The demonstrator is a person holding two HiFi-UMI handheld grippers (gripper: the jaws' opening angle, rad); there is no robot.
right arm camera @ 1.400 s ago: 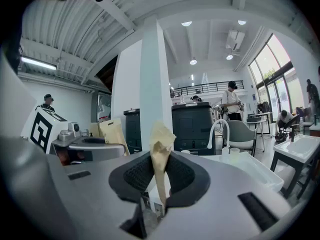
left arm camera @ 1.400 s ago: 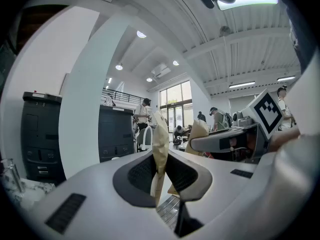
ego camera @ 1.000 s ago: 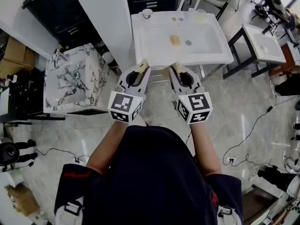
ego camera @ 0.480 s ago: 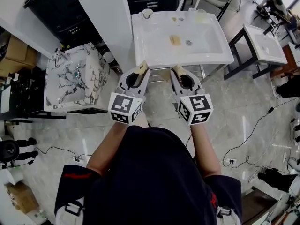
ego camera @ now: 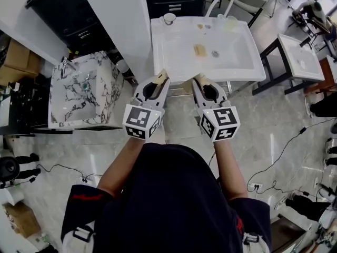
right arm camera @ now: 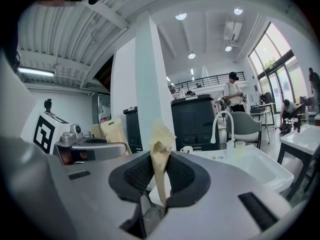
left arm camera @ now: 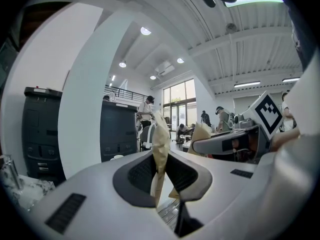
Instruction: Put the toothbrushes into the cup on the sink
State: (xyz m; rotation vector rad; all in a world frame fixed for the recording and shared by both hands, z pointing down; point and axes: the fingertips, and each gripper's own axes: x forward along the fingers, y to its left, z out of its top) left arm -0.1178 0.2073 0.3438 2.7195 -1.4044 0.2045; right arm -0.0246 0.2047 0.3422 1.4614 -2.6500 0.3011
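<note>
**Both tools shut and empty at the front of the sink**

You hold the left tool [ego camera: 161, 76] and the right tool [ego camera: 199, 78] side by side, close to your body. Their tips sit at the front rim of the white sink [ego camera: 239, 70]. Each tool's tan-padded jaws are pressed together, and nothing is between them in either gripper view.

The cup [ego camera: 169, 18] stands on the sink's back left corner, well apart from both tools. The curved faucet [ego camera: 220, 0] rises at the back rim, to the right of the cup. A small yellowish block [ego camera: 200, 50] lies in the basin near the drain. A few small pieces [ego camera: 202, 26] lie on the back rim between the cup and the faucet; they are too small to tell what they are.

A marble-patterned sink [ego camera: 84, 96] stands on your left.
</note>
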